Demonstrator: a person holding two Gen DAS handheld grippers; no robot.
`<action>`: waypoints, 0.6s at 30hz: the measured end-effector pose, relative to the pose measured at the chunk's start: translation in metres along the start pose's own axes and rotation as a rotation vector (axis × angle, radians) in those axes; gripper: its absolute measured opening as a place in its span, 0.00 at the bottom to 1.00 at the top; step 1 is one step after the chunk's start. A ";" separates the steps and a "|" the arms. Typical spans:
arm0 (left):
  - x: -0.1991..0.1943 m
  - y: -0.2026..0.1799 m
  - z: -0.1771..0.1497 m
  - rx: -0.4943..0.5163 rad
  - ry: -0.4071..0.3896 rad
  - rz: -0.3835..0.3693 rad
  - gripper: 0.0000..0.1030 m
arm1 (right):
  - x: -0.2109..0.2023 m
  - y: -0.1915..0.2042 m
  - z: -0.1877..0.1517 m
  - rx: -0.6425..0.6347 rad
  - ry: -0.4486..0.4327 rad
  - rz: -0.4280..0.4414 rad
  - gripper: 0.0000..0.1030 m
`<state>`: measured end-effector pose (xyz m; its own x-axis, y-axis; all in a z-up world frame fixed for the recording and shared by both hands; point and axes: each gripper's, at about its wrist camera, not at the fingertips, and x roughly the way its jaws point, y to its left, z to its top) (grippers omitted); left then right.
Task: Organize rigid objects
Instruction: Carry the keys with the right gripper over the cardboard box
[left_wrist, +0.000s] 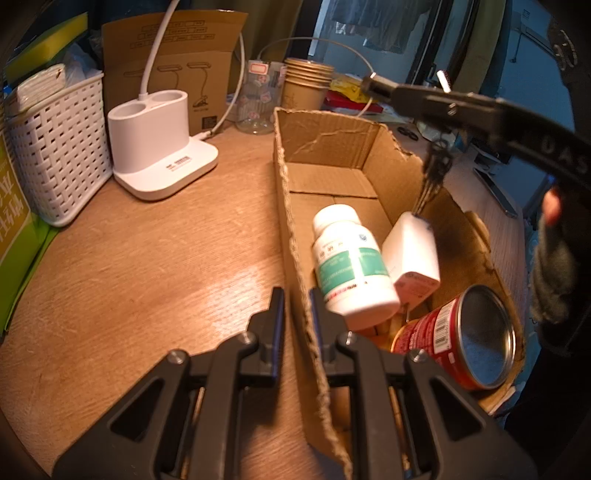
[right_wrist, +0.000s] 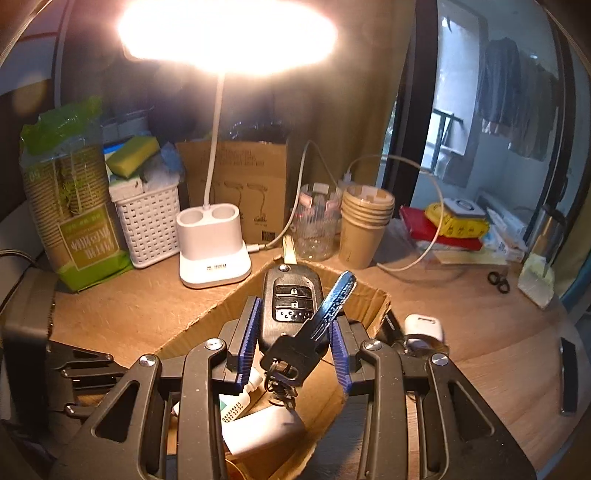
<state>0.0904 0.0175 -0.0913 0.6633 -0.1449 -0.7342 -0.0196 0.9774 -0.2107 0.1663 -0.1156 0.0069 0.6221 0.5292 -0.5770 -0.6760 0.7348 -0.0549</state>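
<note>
Left gripper (left_wrist: 295, 295): fingers drawn close together, clamped on the near side wall of the cardboard box (left_wrist: 332, 147), one finger outside the wall, one inside. Right gripper (right_wrist: 291, 321): blue-padded fingers closed on a black car key fob (right_wrist: 290, 295), held above the box interior; a blue-bladed key (right_wrist: 334, 301) with black head lies across the fob's front, ring hanging below the fingers. Box contents, ahead and right of the left gripper: white pill bottle (left_wrist: 347, 258) with green label, lying on its side; white rectangular charger block (left_wrist: 412, 251) just beside it, touching; red tin can (left_wrist: 458, 336) on its side, open end facing up and right, nearest the right wall. Beyond the left gripper, forward-left on the wooden desk (left_wrist: 147, 258): white lamp base (left_wrist: 159, 147), white woven basket (left_wrist: 59, 147). Far beyond the box: stacked paper cups (left_wrist: 306, 85), glass jar (left_wrist: 258, 99).
</note>
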 end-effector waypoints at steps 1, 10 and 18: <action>0.000 0.000 0.000 0.000 0.000 0.000 0.14 | 0.003 0.000 -0.001 0.000 0.008 0.000 0.37; 0.001 0.000 -0.001 0.001 0.000 0.000 0.14 | 0.030 0.002 -0.010 -0.012 0.073 -0.009 0.36; 0.001 0.000 -0.001 0.000 0.000 -0.001 0.14 | 0.038 0.012 -0.005 -0.056 0.081 -0.019 0.36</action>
<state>0.0902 0.0174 -0.0925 0.6631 -0.1457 -0.7342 -0.0191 0.9772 -0.2113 0.1802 -0.0889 -0.0193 0.6024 0.4778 -0.6394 -0.6871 0.7181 -0.1106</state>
